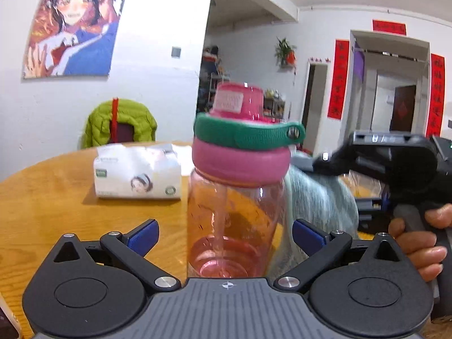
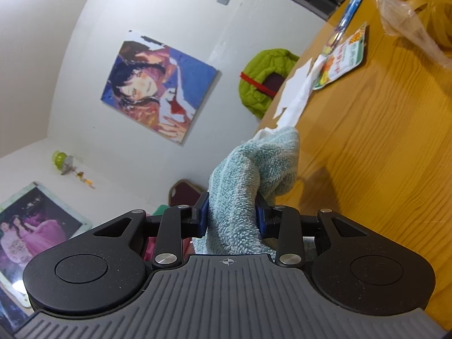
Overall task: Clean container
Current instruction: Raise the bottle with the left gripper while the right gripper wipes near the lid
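Your left tool (image 1: 224, 237) is spread wide – the pink bottle (image 1: 236, 197) stands upright on the tabletop (image 1: 42, 197) between its fingers, neither pad touching. Your right tool (image 2: 231, 216) is clamped on the teal towel (image 2: 245, 186); in the left view the towel (image 1: 313, 197) presses the bottle's 3 o'clock side. Tissue pack (image 1: 138, 173) sits at the bottle's 9 o'clock – well apart.
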Demonstrator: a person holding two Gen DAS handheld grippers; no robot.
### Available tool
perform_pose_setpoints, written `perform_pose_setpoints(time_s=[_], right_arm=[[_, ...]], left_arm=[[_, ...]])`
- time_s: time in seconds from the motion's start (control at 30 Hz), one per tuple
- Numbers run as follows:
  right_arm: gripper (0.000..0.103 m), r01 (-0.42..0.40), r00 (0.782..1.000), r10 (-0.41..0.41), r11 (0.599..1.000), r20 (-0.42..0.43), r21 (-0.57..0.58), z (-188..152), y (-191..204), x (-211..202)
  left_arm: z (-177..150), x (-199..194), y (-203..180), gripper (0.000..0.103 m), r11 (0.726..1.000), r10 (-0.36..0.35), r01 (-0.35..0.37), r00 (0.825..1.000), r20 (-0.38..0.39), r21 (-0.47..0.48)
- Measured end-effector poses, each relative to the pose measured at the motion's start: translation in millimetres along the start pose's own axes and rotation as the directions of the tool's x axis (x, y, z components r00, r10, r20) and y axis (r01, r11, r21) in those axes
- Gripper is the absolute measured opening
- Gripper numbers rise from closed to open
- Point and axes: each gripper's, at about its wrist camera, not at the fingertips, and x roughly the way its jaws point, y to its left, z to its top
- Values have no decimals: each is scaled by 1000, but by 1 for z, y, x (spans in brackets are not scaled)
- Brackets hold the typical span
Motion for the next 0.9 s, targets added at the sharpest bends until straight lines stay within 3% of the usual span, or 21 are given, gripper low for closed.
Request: perform_pose_setpoints(time_s=[0.1,0.13,0.27,0.33,0.4,0.53,0.63,0.7,0.77,0.83,0.9], right_arm=[[38,-9,1000,9,1000,28,5,1,-2,-2],[38,-48,998,47,999,38,20,2,-4,-4],[38,-248,969,247,955,27,161,0,-19,2],[38,-314,947,321,921,5,229,-2,-24,9],[38,-279,954,297,932,-45,232,-6,-23,17],[38,-62,987,89,978,-134,198,-11,-26,27],[38,130,972,-95,979,-214,156,-15,-32,37],[37,176,964,-149,978,-222,109,-17,-31,41],[38,164,967,-142,982,-211,93,-15,-28,39],[38,29,990,-11,992,-142,126,-10,-24,28],[38,-106,990,119,981,-75,162,-6,-22,18]], left_arm=[[-3,2,-8,95,997,28,-27,1000,-15,67],[-3,2,-8,94,997,32,-31,999,-16,75],[-4,3,-4,67,998,2,-1,1000,-22,62],[-6,4,-6,67,997,2,0,1000,-21,78],[-9,5,-8,68,994,8,-6,1000,-13,111],[-10,7,-6,68,993,-3,4,1000,-10,115],[-10,8,-5,68,993,-6,7,1000,-6,116],[-10,9,-4,69,993,-8,9,1000,-3,116],[-10,10,-3,69,993,-16,16,1000,1,114],[-10,13,-2,69,993,-26,26,1000,4,117],[-10,16,-1,69,992,-39,37,999,8,121]])
